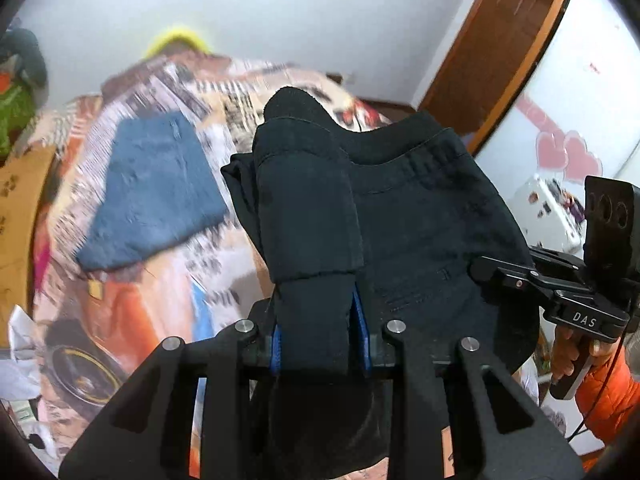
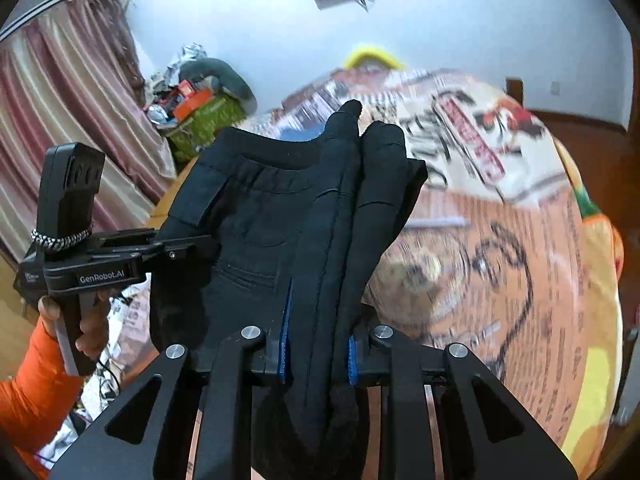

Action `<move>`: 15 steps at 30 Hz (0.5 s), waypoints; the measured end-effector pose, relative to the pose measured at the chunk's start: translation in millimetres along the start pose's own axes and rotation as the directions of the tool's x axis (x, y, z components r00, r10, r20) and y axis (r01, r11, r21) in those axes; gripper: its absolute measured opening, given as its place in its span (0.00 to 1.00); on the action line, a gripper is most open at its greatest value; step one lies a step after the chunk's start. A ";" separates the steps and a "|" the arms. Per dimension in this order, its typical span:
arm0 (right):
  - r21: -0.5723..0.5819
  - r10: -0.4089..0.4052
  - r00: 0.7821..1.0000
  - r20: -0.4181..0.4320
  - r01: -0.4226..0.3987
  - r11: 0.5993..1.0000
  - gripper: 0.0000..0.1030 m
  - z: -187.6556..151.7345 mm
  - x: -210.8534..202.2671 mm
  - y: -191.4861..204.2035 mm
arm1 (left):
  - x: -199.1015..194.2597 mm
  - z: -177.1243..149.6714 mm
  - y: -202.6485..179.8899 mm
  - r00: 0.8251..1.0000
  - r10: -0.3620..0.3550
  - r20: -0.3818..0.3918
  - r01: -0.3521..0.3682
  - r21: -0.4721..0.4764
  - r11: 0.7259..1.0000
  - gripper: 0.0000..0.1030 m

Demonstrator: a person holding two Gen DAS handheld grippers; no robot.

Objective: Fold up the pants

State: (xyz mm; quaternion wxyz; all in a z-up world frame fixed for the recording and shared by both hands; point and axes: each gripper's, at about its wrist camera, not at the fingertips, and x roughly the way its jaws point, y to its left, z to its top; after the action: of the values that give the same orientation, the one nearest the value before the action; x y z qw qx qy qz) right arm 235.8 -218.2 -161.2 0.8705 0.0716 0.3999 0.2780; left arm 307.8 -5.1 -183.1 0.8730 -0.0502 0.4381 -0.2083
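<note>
Two grippers and two pairs of trousers. The black pants [image 1: 420, 208] hang bunched between the grippers, lifted above the printed bedspread [image 1: 168, 312]; the waistband runs across the top, with seams and a back pocket showing. The left gripper [image 1: 316, 332] is clenched on a thick fold at one end, its blue pads [image 1: 276, 350] pressing the cloth. The right gripper [image 2: 318, 354] likewise grasps the other end. Folded blue jeans [image 1: 156, 192] lie on the bed at ten o'clock in the left view. The right gripper's side, at three o'clock there, reads "DAS"; the left's, at nine o'clock in the right view, reads "GenRobot.AI". Orange sleeves [image 2: 36, 396] reach both handles.
</note>
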 end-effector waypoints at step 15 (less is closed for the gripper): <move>-0.137 0.062 0.993 0.100 -0.048 0.989 0.18 97.3 47.7 47.8 | -51.1 68.0 77.1 0.968 0.150 0.203 -0.137 -0.075 0.988 0.27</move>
State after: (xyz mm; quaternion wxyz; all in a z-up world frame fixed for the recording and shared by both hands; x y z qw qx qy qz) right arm 312.1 -143.0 -110.8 0.8849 0.0383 0.3321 0.3243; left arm 358.8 79.3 -124.3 0.9250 -0.0661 0.3528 -0.1247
